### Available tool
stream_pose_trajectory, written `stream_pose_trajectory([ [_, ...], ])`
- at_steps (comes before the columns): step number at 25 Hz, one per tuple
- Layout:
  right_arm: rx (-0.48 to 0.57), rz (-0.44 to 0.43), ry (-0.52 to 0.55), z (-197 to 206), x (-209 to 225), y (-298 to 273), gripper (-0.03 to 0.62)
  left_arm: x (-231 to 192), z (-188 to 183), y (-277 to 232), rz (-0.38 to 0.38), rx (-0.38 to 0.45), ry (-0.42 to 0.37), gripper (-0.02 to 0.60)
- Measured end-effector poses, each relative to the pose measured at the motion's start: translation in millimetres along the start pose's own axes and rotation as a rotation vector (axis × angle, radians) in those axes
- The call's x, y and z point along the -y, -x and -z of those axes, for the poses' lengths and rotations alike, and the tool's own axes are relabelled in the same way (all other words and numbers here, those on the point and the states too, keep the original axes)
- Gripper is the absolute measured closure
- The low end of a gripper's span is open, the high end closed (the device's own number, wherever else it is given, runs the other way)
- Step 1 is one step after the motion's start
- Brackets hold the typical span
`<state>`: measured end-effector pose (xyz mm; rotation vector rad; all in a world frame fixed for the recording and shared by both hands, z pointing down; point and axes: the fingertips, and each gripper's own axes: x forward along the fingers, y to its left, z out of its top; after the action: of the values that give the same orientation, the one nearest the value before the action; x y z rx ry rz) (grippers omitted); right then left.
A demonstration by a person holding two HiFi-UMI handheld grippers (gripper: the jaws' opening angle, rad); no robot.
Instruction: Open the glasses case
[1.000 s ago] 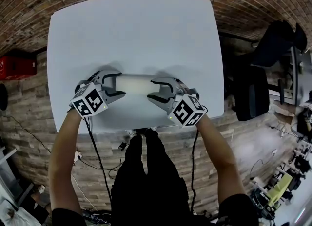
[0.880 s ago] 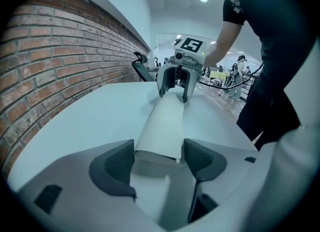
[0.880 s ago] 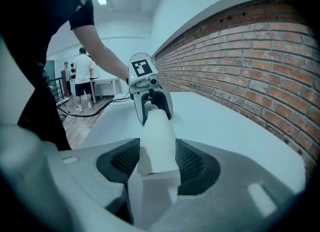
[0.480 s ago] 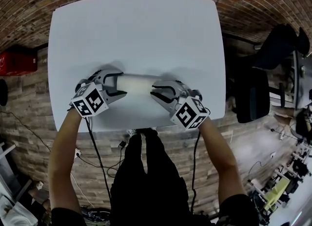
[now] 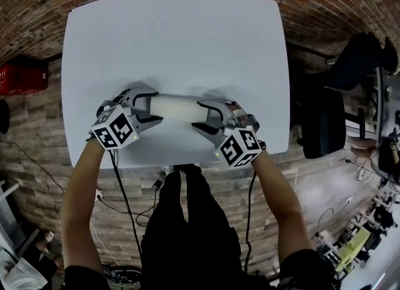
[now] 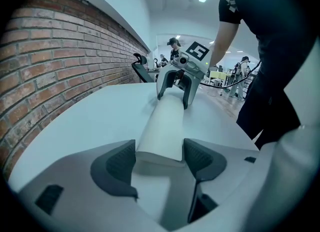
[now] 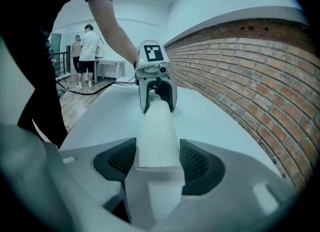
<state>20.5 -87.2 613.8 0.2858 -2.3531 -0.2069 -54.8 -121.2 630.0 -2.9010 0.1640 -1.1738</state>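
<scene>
Left gripper (image 5: 152, 109) is clamped on the glasses case (image 5: 177, 107), right gripper (image 5: 200, 114) jaws just opened around it (not gripping), so a regrab might slip off.

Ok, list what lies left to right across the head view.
Red box → left gripper → glasses case, its left end gripped by that gripper → right gripper, jaws just opened, the case's right end between them → black office chair.
</scene>
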Motion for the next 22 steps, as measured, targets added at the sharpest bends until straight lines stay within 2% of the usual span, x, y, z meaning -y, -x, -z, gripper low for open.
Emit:
stream_pose_trajectory([
  [11,0.178,-0.155,-0.365,-13.4,20.8,11.5,0.329,-1.6,0.2,0.6,0.004,0.001,0.010,0.273],
  [22,0.264,-0.222,-0.512,-10.1,31.7,14.3,0.329,-2.0,0.9,0.2,-0.012,0.006,0.015,0.261],
])
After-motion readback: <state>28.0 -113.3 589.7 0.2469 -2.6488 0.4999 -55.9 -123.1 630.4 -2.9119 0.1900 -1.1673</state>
